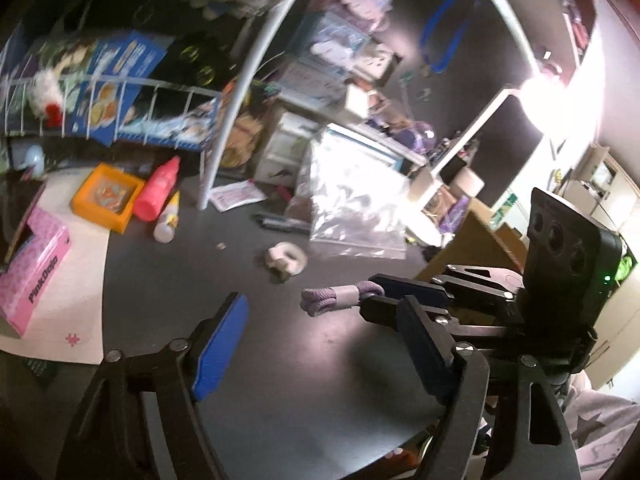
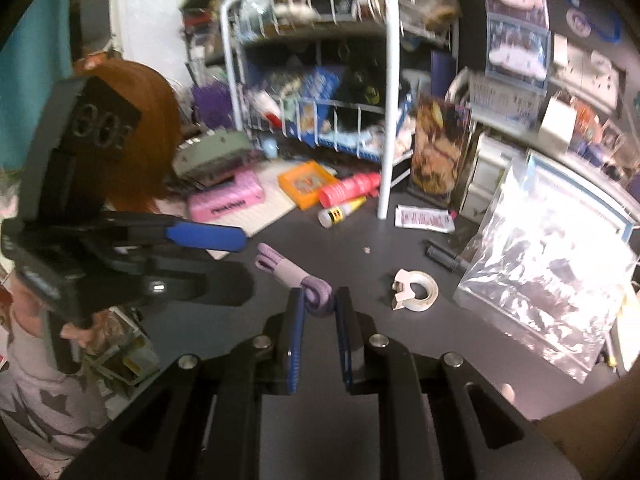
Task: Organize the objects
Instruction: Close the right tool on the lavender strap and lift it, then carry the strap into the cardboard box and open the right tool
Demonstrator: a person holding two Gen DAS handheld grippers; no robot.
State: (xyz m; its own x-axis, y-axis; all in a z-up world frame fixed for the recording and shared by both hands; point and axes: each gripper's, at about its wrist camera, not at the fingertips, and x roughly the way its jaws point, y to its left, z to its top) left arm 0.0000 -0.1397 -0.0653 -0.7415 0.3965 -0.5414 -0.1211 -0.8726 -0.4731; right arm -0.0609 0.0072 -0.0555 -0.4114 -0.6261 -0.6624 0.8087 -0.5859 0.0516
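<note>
The lace, a folded lilac bundle with a pale band round its middle, is pinched at its near loop between the pads of my right tongs, held just above the dark table. Its long axis runs away from those tips and off to their left, so the free end points toward my left tongs. My left tongs stand wide apart with nothing between them, their blue pad just short of that free end; the left is the nearer one to take it, I judge, and would have to close across the bundle, not along it. Ahead and right of my right tips lies a tape roll, past it a clear bag. Far left of my left tongs a pink box reads "PinkDojo". Other labels are too blurred to read.
</note>
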